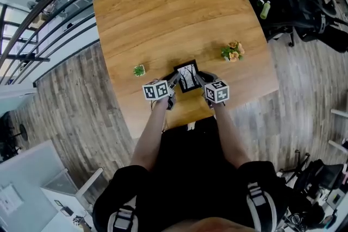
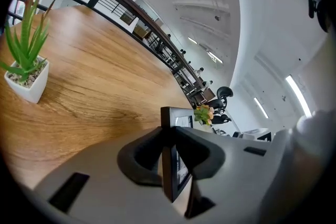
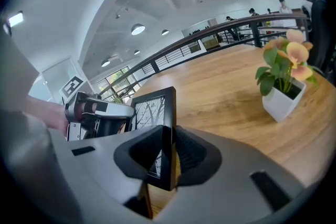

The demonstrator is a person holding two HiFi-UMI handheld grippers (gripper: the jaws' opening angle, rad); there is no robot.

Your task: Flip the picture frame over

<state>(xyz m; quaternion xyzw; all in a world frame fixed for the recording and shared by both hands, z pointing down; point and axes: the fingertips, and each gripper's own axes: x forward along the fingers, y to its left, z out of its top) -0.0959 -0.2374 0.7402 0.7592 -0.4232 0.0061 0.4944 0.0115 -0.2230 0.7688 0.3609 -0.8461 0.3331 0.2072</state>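
A black picture frame (image 1: 187,76) with a tree print showing is held just above the wooden table (image 1: 174,13), near its front edge. My left gripper (image 1: 174,83) grips its left side and my right gripper (image 1: 199,81) its right side. In the left gripper view the frame's edge (image 2: 169,128) stands upright between the jaws of that gripper (image 2: 171,153), and the pads press on it. The right gripper view shows the frame (image 3: 155,110) pinched the same way in the right gripper (image 3: 168,155), with the left gripper (image 3: 100,113) on its far side.
A small green plant in a white pot (image 1: 139,70) (image 2: 26,57) stands left of the frame. A flowering plant in a white pot (image 1: 232,52) (image 3: 286,81) stands to the right. A railing (image 1: 49,13) runs behind the table. Office chairs (image 1: 304,8) stand at the far right.
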